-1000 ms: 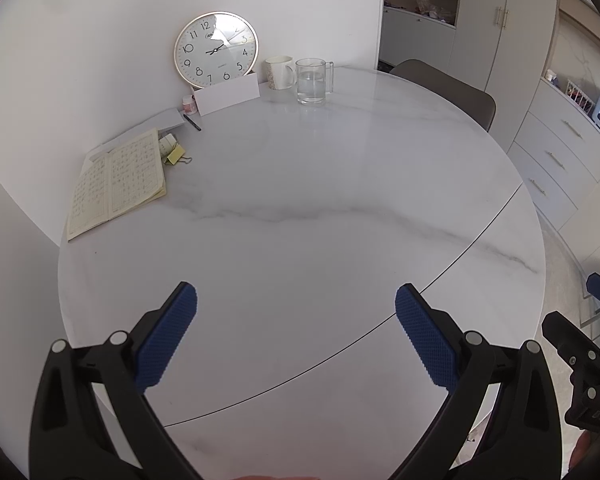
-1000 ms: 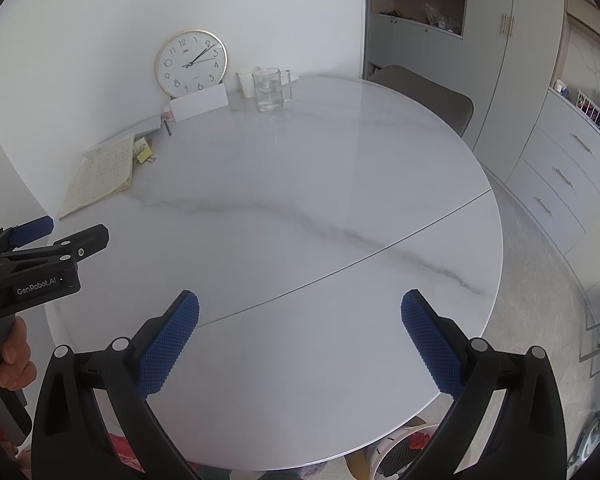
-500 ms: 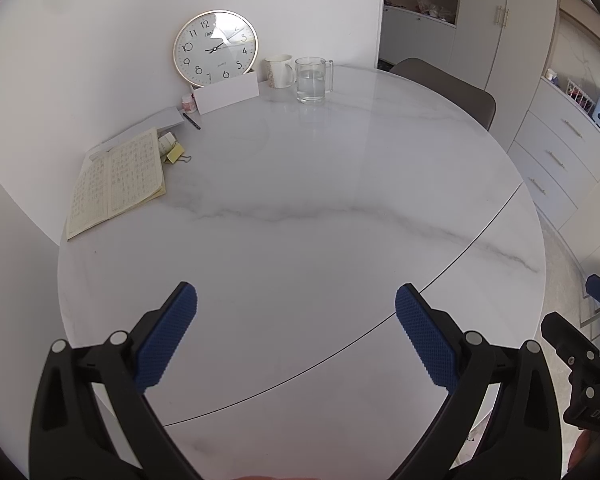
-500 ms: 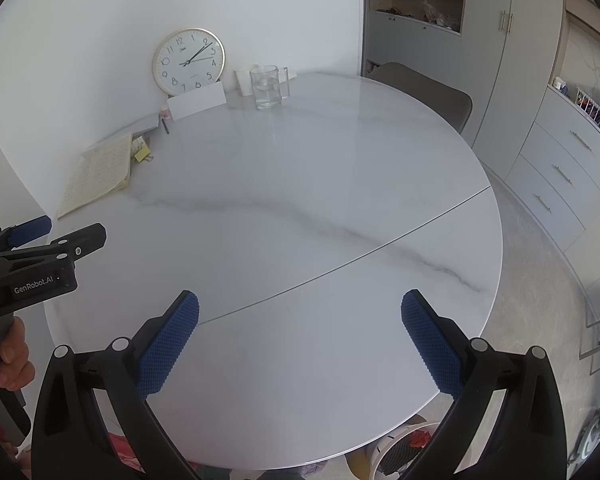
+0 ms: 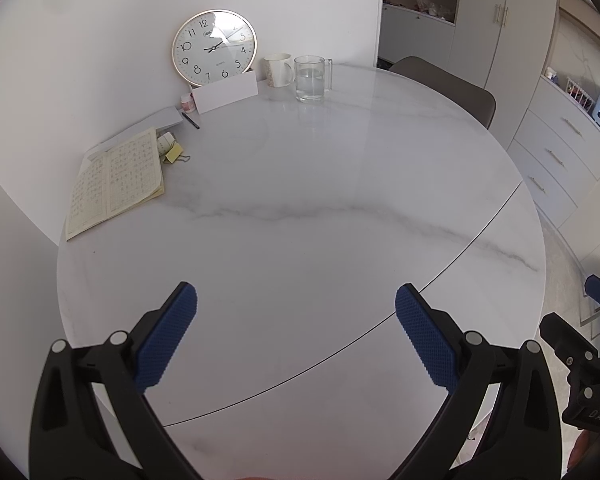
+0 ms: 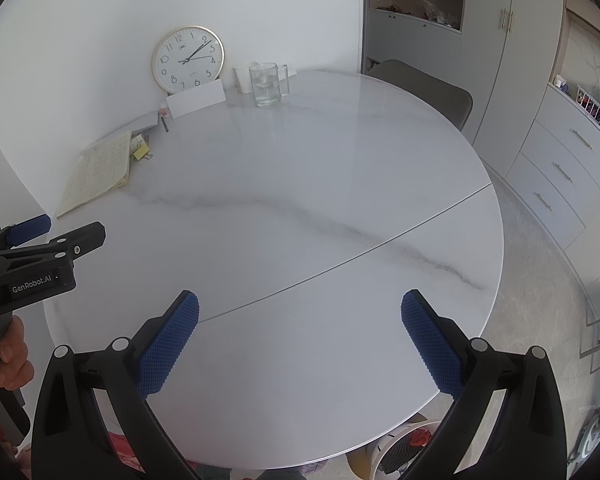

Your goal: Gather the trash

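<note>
White marble table (image 5: 300, 208) filled both frames, cabinets at right. Upper centre stood a glass mug (image 5: 310, 79) of water. Both the left gripper (image 5: 296, 334) and right gripper (image 6: 300, 340) gaped, empty. Lower right, beneath the table edge, a bin (image 6: 396, 446) held trash (image 6: 420, 437).

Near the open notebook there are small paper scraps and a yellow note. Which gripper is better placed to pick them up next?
Probably the left gripper. The scraps lie at the table's far left, on its side. The right gripper hangs over the right near edge, with the left gripper between it and them. Both are open and empty.
</note>
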